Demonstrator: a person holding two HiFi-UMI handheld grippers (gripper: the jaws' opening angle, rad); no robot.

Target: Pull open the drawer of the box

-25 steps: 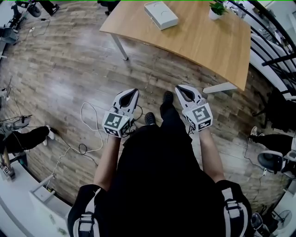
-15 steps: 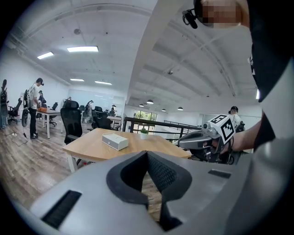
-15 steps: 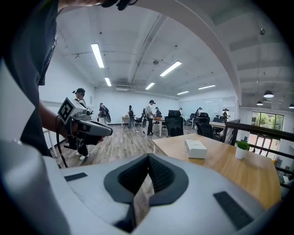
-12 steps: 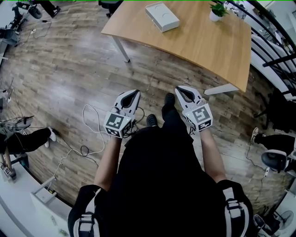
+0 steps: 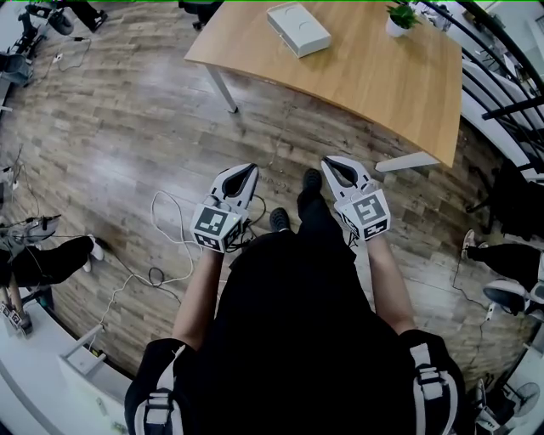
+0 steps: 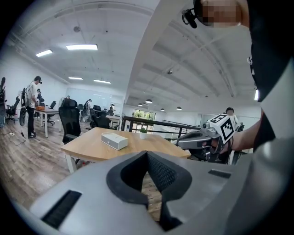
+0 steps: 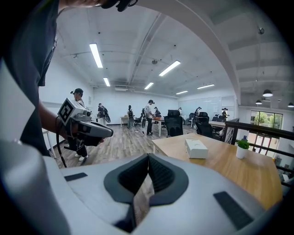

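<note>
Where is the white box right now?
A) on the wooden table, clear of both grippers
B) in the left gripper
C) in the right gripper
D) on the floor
A: the white box lies on the wooden table, beyond the shut left gripper and right gripper.

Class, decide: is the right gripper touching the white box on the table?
Apart. The head view shows the right gripper over the floor, short of the table, while the white box lies at its far end.

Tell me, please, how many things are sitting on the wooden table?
2: a flat white rectangular box at the left of the light wooden table, and a small green plant in a white pot at its right. Others may be hidden.
</note>
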